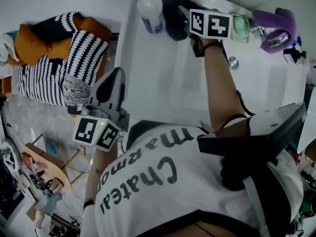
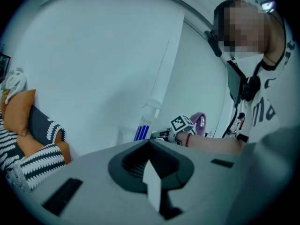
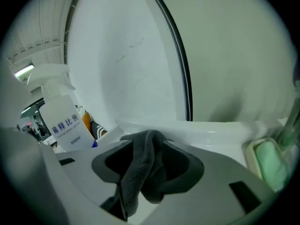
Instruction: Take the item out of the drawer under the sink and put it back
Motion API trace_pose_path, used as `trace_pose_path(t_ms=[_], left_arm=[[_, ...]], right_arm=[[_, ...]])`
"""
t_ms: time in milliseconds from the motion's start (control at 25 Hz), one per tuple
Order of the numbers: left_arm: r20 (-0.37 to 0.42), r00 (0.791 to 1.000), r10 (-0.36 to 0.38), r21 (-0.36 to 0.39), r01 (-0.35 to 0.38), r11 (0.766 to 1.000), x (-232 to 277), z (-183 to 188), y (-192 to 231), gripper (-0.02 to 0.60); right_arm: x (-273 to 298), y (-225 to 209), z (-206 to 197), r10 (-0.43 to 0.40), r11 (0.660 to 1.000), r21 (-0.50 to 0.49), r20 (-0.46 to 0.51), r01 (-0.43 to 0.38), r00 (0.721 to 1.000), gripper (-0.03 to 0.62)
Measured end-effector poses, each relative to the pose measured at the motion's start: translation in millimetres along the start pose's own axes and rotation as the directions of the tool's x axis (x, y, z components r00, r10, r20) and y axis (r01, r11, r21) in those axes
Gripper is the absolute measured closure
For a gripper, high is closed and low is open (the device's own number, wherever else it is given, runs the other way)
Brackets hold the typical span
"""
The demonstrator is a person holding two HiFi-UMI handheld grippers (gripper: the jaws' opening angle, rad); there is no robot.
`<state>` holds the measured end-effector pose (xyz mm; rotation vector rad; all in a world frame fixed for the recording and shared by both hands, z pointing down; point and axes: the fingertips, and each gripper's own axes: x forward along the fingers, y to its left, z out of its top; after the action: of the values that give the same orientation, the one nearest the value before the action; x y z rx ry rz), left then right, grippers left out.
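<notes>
1. The dark grey cloth (image 3: 140, 182) hangs at the sink's (image 1: 163, 78) back rim, just beside a spray bottle (image 1: 150, 11).
2. The right gripper (image 3: 149, 158) has its jaws wide apart, with the cloth draped loosely between them.
3. The left gripper (image 2: 151, 172), jaws together and empty, hovers off the sink's left edge.

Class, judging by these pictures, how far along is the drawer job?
Done, seemingly: the cloth is out, up at the back edge of the sink, beside the bottle. In hand: it drapes between the right tongs, which stand open, not pinching it. Left: returning it to the drawer, which no view shows.
</notes>
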<state>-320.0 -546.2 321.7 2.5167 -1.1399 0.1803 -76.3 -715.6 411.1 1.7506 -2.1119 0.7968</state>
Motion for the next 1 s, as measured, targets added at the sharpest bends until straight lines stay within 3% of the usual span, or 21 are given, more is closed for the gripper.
trace_pose_path(t_ms=[80, 160, 200, 520, 800, 1000], left_arm=[[0.023, 1.0, 0.001, 0.002, -0.001, 1.0, -6, 5, 0, 0.572], [0.042, 0.999, -0.01, 0.006, 0.01, 1.0, -11, 8, -2, 0.572], [0.047, 0.999, -0.021, 0.008, 0.021, 1.0, -13, 7, -5, 0.572], [0.1, 0.977, -0.187, 0.04, 0.184, 0.982, -24, 22, -36, 0.572], [0.135, 0.937, -0.321, 0.111, 0.308, 0.945, -72, 30, -78, 0.572], [0.107, 0.923, -0.371, 0.093, 0.362, 0.927, -126, 5, -80, 0.572]], right_arm=[[-14, 3, 11, -0.017, 1.0, -0.005, 0.068, 0.017, 0.998, 0.407], [-33, 10, 25, -0.024, 0.999, -0.021, 0.155, 0.028, 0.988, 0.53], [-43, 15, 30, -0.02, 0.999, -0.031, 0.187, 0.026, 0.982, 0.545], [-148, 67, 39, 0.071, 0.991, -0.134, 0.361, -0.024, 0.93, 0.579], [-247, 105, -22, 0.049, 0.993, -0.12, 0.389, -0.002, 0.92, 0.583], [-300, 141, -75, -0.019, 0.991, -0.116, 0.38, 0.068, 0.925, 0.583]])
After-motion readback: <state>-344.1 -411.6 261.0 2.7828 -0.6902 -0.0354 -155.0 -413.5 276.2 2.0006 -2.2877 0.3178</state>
